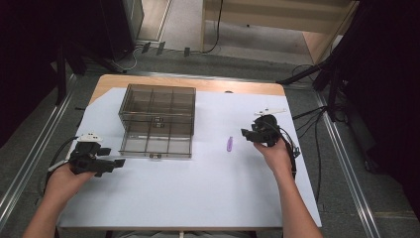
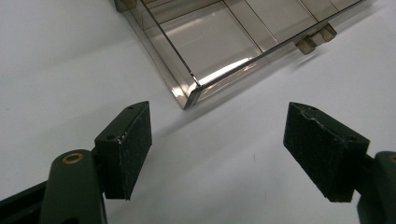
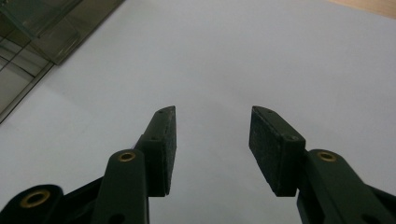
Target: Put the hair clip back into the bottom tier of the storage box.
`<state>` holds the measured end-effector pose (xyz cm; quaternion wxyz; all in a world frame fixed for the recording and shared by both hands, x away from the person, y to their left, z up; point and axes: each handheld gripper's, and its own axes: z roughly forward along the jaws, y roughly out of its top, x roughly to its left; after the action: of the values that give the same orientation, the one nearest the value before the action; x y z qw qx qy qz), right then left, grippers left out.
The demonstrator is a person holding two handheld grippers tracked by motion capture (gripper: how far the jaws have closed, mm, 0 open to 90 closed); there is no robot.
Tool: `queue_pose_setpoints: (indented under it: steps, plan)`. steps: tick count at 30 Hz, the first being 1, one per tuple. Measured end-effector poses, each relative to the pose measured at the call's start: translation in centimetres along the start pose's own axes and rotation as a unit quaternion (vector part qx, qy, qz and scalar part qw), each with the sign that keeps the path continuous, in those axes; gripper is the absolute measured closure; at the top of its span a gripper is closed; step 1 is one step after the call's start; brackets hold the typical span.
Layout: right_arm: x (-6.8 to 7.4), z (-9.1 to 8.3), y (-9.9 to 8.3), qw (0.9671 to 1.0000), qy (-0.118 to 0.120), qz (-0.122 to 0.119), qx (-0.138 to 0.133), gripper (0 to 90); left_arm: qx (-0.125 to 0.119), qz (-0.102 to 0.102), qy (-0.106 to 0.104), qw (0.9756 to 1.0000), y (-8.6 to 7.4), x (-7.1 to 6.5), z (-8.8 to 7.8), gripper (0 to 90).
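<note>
A smoky transparent compartment box [image 1: 156,120] with its lid raised stands on the white sheet, left of centre. A small purple object [image 1: 230,144] lies on the sheet to its right. My left gripper [image 1: 120,162] is held low at the left and points right, toward the box's near left corner [image 2: 189,95]; its jaws are open and empty. My right gripper [image 1: 243,132] hovers just right of the purple object and points left, open, with bare sheet between its pads [image 3: 167,149].
The white sheet [image 1: 198,188] covers most of a wooden table [image 1: 198,83]. Cables trail off the right edge. Dark stands and floor rails flank the table. The box's corner [image 3: 28,42] shows in the right gripper view.
</note>
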<state>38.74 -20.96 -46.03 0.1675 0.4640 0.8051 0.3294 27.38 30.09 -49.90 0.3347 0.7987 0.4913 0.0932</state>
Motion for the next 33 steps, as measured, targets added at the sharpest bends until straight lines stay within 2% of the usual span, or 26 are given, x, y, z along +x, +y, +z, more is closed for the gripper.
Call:
queue_pose_setpoints:
  steps: [7, 10, 15, 18, 21, 22, 25, 28, 29, 30, 33]
  plan:
    - [0.0, -0.1, 0.0, 1.0000, -0.002, 0.005, -0.006, 52.9, 0.000, 0.000, 0.000, 1.0000, 0.0, 0.0, 0.0, 24.3]
    - [-0.1, -0.3, 0.2, 0.9998, 0.007, 0.018, -0.006, 49.9, 0.000, 0.000, 0.000, 1.0000, 0.0, 0.0, 0.0, 24.3]
    - [-0.1, -0.7, 0.6, 0.9993, 0.019, 0.031, -0.014, 51.9, 0.001, 0.000, 0.000, 1.0000, 0.0, 0.0, 0.0, 24.3]
    - [0.0, -0.7, 0.9, 0.9988, 0.030, 0.037, 0.008, 52.9, 0.000, 0.000, 0.001, 1.0000, 0.0, 0.1, 0.0, 24.4]
    - [0.3, -0.7, 1.0, 0.9990, 0.021, 0.033, 0.021, 54.1, 0.000, 0.000, 0.001, 1.0000, 0.0, 0.0, 0.0, 24.3]
    - [0.6, -0.7, 1.2, 0.9989, 0.013, 0.031, 0.033, 55.3, 0.000, 0.000, 0.000, 1.0000, 0.0, 0.0, 0.0, 24.3]
    - [0.8, -0.8, 1.4, 0.9985, 0.010, 0.034, 0.042, 56.6, -0.001, -0.002, 0.001, 1.0000, -0.1, 0.0, 0.0, 24.3]
    - [1.2, -0.8, 1.8, 0.9966, 0.010, 0.046, 0.067, 59.4, 0.000, -0.001, 0.001, 1.0000, -0.1, 0.1, -0.1, 24.3]
    - [1.2, -0.8, 1.8, 0.9966, 0.010, 0.046, 0.067, 59.4, 0.000, -0.001, 0.001, 1.0000, -0.1, 0.1, -0.1, 24.3]
    - [1.3, -0.8, 1.9, 0.9947, 0.013, 0.060, 0.082, 60.4, 0.000, -0.002, 0.001, 1.0000, -0.2, 0.1, -0.1, 24.3]
    - [1.5, -0.7, 2.1, 0.9930, 0.016, 0.068, 0.095, 61.7, 0.000, -0.003, 0.004, 1.0000, -0.3, 0.1, -0.2, 24.3]
